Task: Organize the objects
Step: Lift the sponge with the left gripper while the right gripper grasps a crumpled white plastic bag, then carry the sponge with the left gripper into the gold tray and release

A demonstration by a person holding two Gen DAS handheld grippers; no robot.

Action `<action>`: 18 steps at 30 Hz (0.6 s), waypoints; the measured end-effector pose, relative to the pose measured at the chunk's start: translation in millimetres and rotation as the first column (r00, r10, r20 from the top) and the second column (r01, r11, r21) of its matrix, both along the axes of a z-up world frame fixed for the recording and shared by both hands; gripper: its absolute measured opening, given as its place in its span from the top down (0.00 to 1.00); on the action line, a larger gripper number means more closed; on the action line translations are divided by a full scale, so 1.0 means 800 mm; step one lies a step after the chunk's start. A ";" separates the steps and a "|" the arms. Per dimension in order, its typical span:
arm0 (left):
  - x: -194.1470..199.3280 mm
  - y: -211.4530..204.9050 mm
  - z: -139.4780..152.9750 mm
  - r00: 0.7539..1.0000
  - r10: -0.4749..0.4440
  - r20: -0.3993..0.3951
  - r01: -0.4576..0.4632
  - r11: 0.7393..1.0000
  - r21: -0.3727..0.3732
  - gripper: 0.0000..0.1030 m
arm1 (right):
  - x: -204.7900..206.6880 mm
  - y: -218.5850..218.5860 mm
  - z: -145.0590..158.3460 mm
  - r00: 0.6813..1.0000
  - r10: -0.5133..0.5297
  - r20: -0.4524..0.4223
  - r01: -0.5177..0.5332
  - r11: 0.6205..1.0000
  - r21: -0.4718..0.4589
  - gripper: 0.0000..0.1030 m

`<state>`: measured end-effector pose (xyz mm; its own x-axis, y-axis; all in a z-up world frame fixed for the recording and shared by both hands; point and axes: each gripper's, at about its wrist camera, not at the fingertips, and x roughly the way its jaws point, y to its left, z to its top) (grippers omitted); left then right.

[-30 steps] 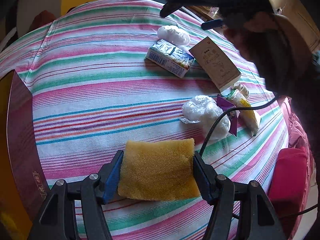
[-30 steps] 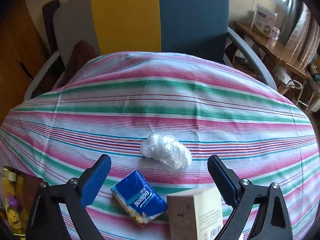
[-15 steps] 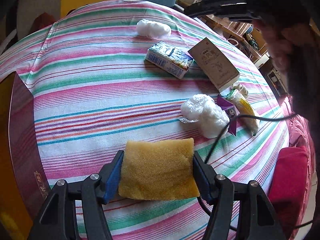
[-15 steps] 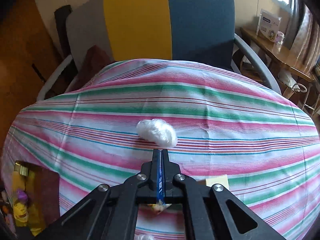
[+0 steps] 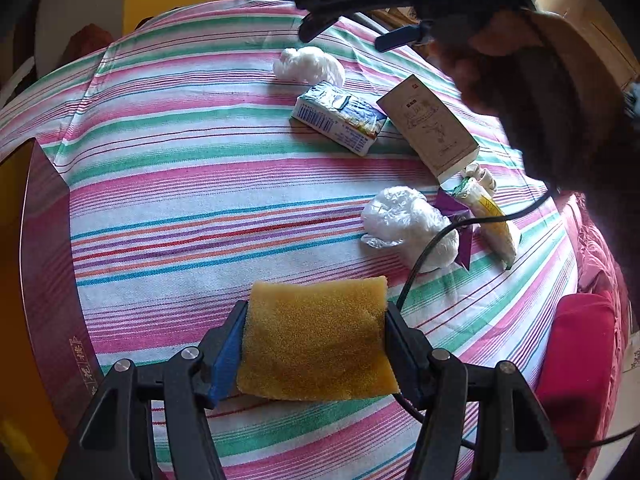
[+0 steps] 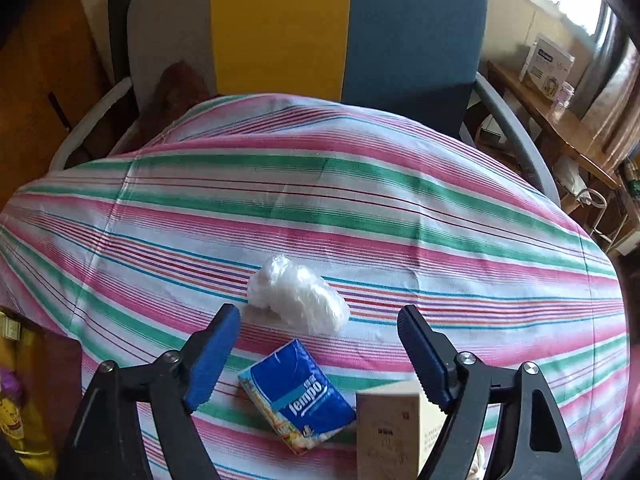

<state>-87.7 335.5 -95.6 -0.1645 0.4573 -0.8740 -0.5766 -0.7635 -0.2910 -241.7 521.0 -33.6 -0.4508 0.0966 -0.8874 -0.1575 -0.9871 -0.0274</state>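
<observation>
The left gripper (image 5: 314, 344) grasps a yellow sponge (image 5: 316, 340) low in the left wrist frame, with bare striped bench (image 5: 180, 200) up and left to the edge. The right gripper (image 6: 318, 344) is empty, its jaws opening above the tissue pack (image 6: 298, 394), white bag (image 6: 298, 300) and box (image 6: 390, 432).

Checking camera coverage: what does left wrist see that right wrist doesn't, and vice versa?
Left wrist only: the left gripper shut on the yellow sponge, a second crumpled plastic bag, a yellow-labelled packet and a red cushion.

Right wrist only: the chair back and the side table with a white box.

Both: the striped cloth, far plastic wad, tissue pack, beige carton, and the right gripper, jaws opening with nothing between them.
</observation>
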 end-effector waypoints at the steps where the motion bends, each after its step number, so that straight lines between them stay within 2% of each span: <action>1: -0.001 -0.001 0.000 1.000 0.003 0.006 -0.003 1.000 0.005 0.37 | -0.011 -0.003 -0.008 1.000 0.019 0.023 -0.019 1.000 0.009 0.19; 4: -0.004 -0.002 -0.001 1.000 0.010 0.025 -0.010 1.000 0.019 0.37 | -0.039 -0.013 -0.037 0.992 0.064 0.105 -0.069 0.997 0.042 0.19; 5: -0.004 -0.003 -0.001 1.000 0.009 0.026 -0.010 1.000 0.021 0.37 | -0.045 -0.015 -0.048 0.989 0.067 0.128 -0.073 0.996 0.042 0.22; 6: -0.004 -0.003 -0.001 1.000 0.009 0.026 -0.009 1.000 0.022 0.37 | -0.050 -0.016 -0.057 0.985 0.075 0.153 -0.080 0.997 0.025 0.52; 7: -0.004 -0.003 -0.001 1.000 0.009 0.026 -0.009 1.000 0.023 0.37 | -0.051 -0.019 -0.064 0.982 0.079 0.171 -0.084 0.996 0.021 0.57; 8: -0.004 -0.003 -0.001 1.000 0.010 0.027 -0.011 1.000 0.024 0.37 | -0.049 -0.023 -0.063 0.984 0.080 0.158 -0.087 0.995 0.040 0.58; 10: -0.004 -0.003 0.000 1.000 0.010 0.022 -0.010 1.000 0.023 0.37 | -0.041 -0.024 -0.051 0.990 0.076 0.117 -0.078 0.997 0.013 0.61; 13: -0.003 -0.002 0.002 1.000 0.008 0.016 -0.009 1.000 0.026 0.37 | -0.016 -0.021 -0.009 0.999 0.054 0.000 -0.054 0.999 0.003 0.61; 18: 0.002 -0.007 0.019 0.999 0.010 -0.036 -0.008 0.998 0.058 0.38 | 0.055 -0.029 0.065 0.986 0.054 -0.158 -0.061 0.997 -0.040 0.61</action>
<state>-85.9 329.6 -80.6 -0.2000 0.5057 -0.8392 -0.5806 -0.7511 -0.3142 -197.7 497.9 18.2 -0.5884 0.0289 -0.8081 -0.0997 -0.9943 0.0371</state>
